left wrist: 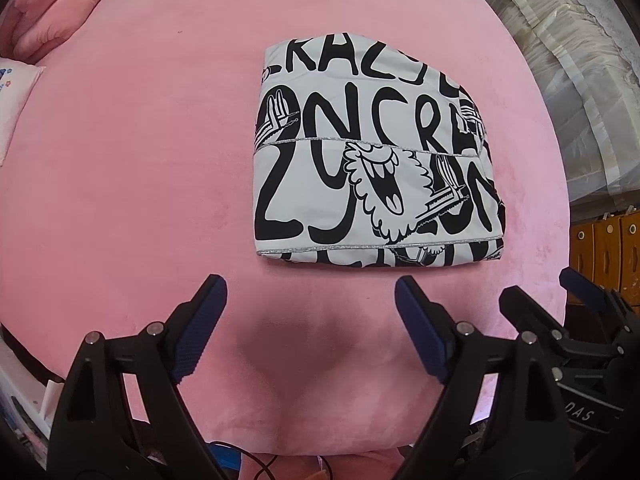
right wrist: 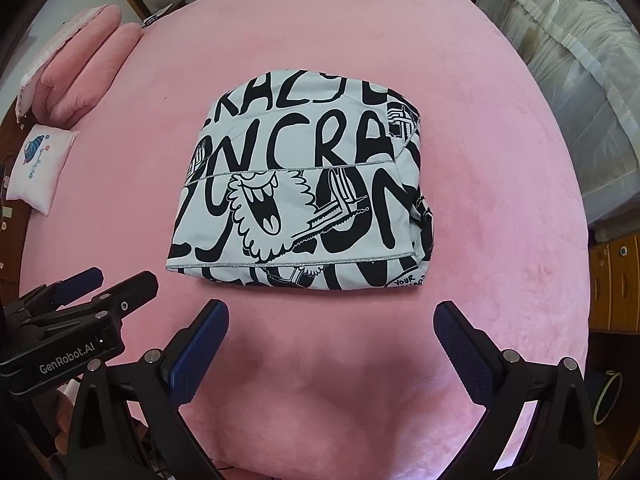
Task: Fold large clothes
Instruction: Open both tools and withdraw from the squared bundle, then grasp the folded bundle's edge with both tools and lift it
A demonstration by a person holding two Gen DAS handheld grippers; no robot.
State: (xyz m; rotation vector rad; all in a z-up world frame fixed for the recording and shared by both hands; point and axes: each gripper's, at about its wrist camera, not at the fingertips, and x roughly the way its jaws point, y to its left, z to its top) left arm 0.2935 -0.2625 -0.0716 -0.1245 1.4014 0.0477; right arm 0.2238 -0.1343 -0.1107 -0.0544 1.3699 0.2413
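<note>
Left wrist view: the left gripper [left wrist: 311, 296] points down over the pink bed [left wrist: 140, 180], jaws spread wide, nothing between them, nothing touched. The folded garment [left wrist: 372, 160] lies just ahead, slightly right, printed "NCR". The right gripper [left wrist: 560, 300] sits alongside at right.

Right wrist view: the right gripper [right wrist: 331, 322] also gapes empty, aimed steeply down; the garment [right wrist: 304, 192] lies ahead, reading "NCRA" and "YOUR". The left gripper [right wrist: 108, 286], at left, is labelled "GenRobot.AI".

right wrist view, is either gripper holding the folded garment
No, the folded garment lies alone on the pink bedspread, with both open grippers short of it.
</note>
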